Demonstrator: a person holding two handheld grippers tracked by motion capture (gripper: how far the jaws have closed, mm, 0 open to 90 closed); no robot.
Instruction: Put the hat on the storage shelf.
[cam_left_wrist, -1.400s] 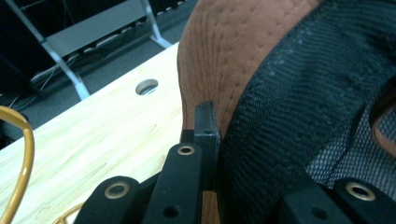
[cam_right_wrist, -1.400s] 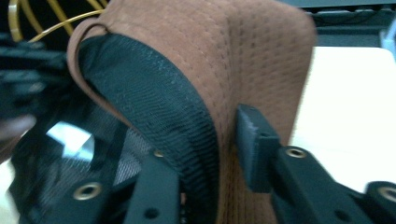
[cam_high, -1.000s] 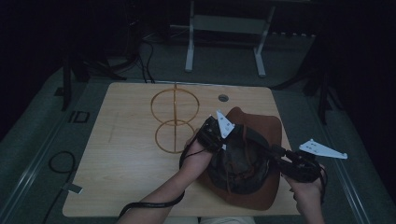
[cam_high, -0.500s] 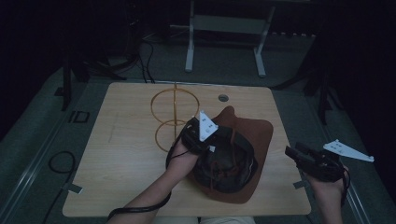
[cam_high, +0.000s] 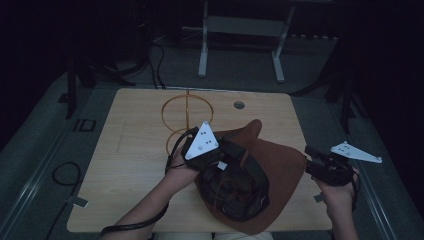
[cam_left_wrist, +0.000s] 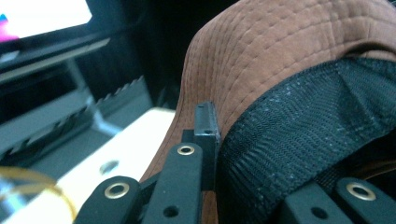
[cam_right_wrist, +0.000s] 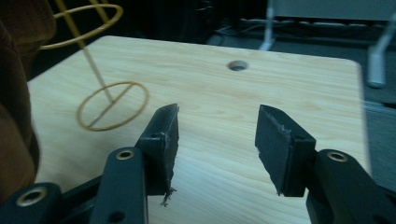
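A brown brimmed hat (cam_high: 280, 160) with a black mesh lining (cam_left_wrist: 299, 135) is held upside down, tilted, over the near right of the wooden table (cam_high: 135, 165). My left gripper (cam_high: 234, 154) is shut on the edge of the crown, with lining and brown cloth between its jaws (cam_left_wrist: 243, 154). A gold wire hat stand (cam_high: 186, 117) rises just beyond the left hand. My right gripper (cam_high: 311, 152) hovers right of the brim, apart from it. Its jaws have just been opening and stand open (cam_right_wrist: 217, 140) with nothing between them.
A round cable hole (cam_high: 239, 105) lies in the table's far side. The stand's base ring (cam_right_wrist: 112, 100) rests flat on the wood. A white metal frame (cam_high: 240, 30) stands on the floor beyond the table, and cables (cam_high: 65, 175) lie on the grey floor at the left.
The left hand has carried the hat left and a little up, toward the wire stand. The right gripper has let go of the brim and drawn away to the right.
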